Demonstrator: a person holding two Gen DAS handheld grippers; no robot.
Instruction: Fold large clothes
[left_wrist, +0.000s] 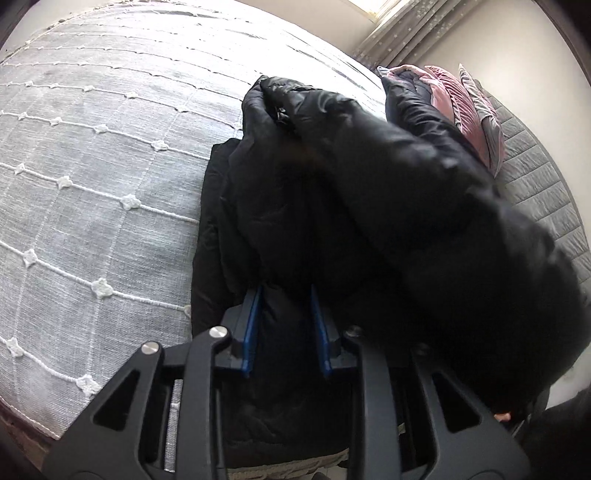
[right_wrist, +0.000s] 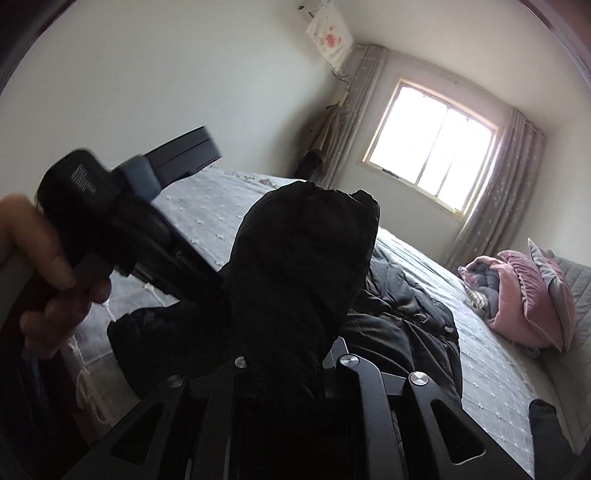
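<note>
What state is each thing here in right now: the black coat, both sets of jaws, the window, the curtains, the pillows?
Black coat: bunched on the bed, partly lifted.
Left gripper: jaws clamped on a fold of coat.
Right gripper: jaws hidden by the coat fabric they carry.
Window: shut, bright daylight.
Curtains: drawn aside.
Pink pillow: propped at the bed's head.

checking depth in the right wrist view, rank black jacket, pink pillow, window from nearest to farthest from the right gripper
1. black jacket, bunched between the right gripper jaws, centre.
2. pink pillow, on the bed, right side.
3. window, in the far wall, upper right.
</note>
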